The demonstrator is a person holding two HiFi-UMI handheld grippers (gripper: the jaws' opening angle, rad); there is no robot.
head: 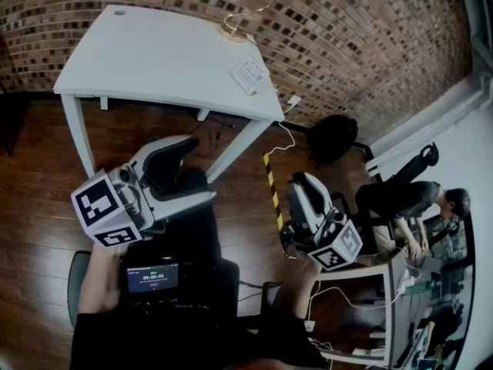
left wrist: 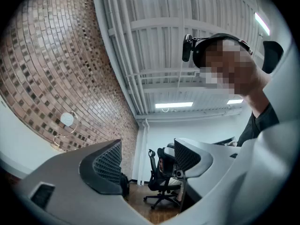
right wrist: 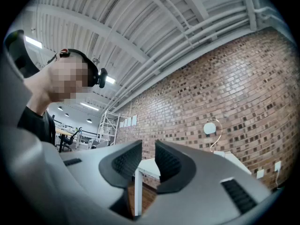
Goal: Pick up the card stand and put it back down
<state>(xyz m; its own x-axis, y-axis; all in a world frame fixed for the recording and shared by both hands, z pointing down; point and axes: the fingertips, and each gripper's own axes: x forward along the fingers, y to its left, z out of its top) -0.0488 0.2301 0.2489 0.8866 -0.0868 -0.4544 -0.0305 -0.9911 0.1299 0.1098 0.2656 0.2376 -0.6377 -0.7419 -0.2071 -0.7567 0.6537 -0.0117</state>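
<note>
The card stand (head: 248, 5), a gold wire loop with a round white disc on top, stands at the far edge of the white table (head: 146, 56), against the brick wall. It also shows in the left gripper view as the card stand (left wrist: 67, 121) and in the right gripper view as the card stand (right wrist: 211, 128). My left gripper (head: 192, 177) hovers well short of the table over the wooden floor, tilted upward, its jaws wide open and empty (left wrist: 147, 161). My right gripper (head: 304, 190) floats right of the table, open by a narrow gap with nothing between its pads (right wrist: 148, 161).
A flat white card (head: 249, 75) lies near the table's right corner. Yellow-black tape (head: 271, 183) and a white cable (head: 289, 133) run on the floor by the table leg. A black chair (head: 335, 137) and a seated person (head: 416, 203) at a desk are to the right.
</note>
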